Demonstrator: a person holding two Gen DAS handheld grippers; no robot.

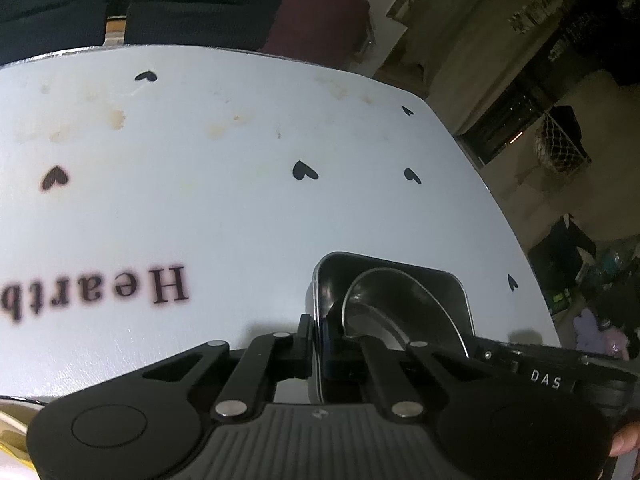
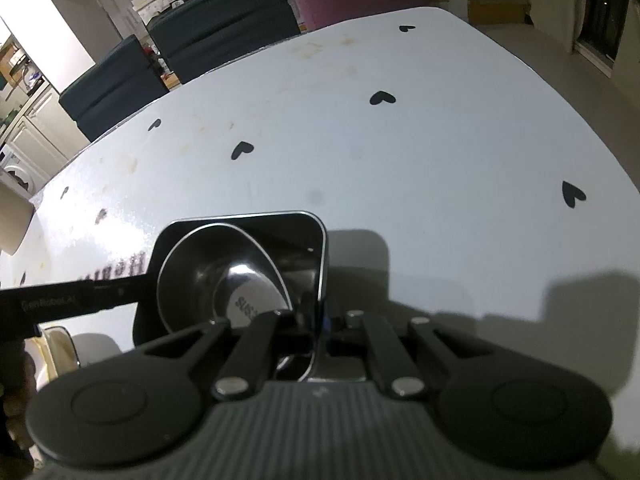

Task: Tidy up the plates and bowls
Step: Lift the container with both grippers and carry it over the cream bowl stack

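Steel round bowl (image 2: pixel 224 280) sits tilted inside a dark rounded-square dish (image 1: pixel 400 280) above the white heart-printed tabletop (image 1: pixel 248 200). Left gripper (image 1: pixel 318 344) jaws pinch the dish's left rim; right gripper (image 2: pixel 318 328) jaws pinch its right rim.

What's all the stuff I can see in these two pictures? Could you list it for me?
Tray: one, dark steel, square, on the table, both grippers pinching its rim.
Bowl: one, steel, tilted inside the tray.
Table: one, white, black hearts, brown stains.
Chairs: two dark blue, one maroon, beyond the table.
Left gripper: black, shut on the tray's left wall.
Right gripper: black, shut on its right wall.
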